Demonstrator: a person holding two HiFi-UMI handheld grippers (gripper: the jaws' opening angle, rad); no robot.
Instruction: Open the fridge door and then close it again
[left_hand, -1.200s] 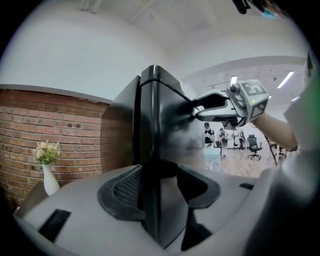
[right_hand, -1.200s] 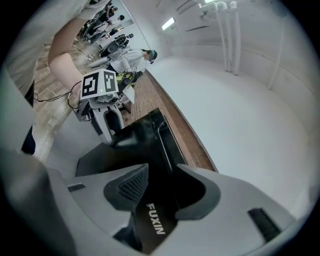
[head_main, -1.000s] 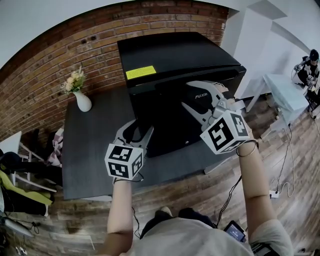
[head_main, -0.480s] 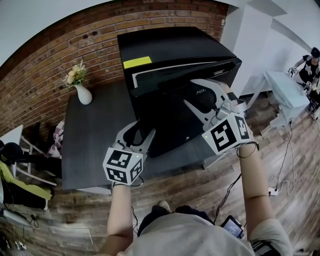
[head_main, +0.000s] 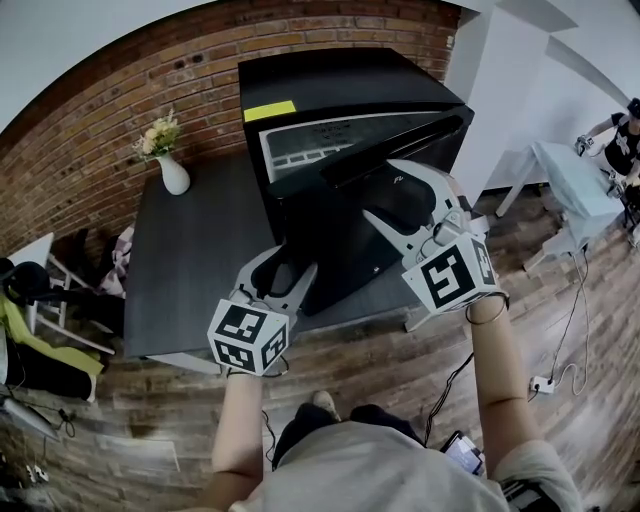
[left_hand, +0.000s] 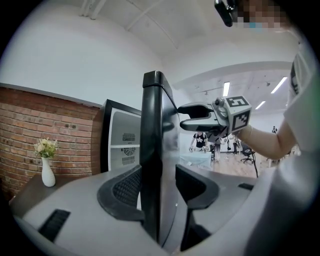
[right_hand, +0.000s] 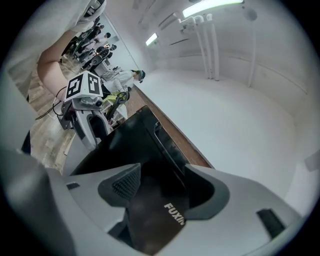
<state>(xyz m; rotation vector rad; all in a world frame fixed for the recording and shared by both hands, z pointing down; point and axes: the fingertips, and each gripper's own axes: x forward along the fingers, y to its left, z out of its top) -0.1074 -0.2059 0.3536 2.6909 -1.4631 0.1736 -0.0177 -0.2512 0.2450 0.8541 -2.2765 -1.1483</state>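
Observation:
A black mini fridge (head_main: 340, 95) stands on a dark table (head_main: 190, 280). Its door (head_main: 340, 250) hangs partly open, and white shelves (head_main: 320, 145) show inside. My left gripper (head_main: 285, 265) is at the door's lower free edge, and in the left gripper view the left gripper (left_hand: 157, 192) is shut on the door (left_hand: 152, 150). My right gripper (head_main: 382, 188) straddles the door's top corner by the brand lettering. Its jaws have just been opening, and in the right gripper view the right gripper (right_hand: 160, 195) has the door (right_hand: 135, 145) between its pads without pressing it.
A white vase of flowers (head_main: 172, 170) stands at the table's back left by the brick wall (head_main: 100, 120). A white table (head_main: 575, 180) with a person (head_main: 620, 140) at it is at the far right. Chairs stand at the left (head_main: 40, 340). Cables lie on the wooden floor (head_main: 560, 380).
The fridge door has swung further open, baring the white shelves. Both grippers came toward me with it. The right gripper's jaws have spread wider.

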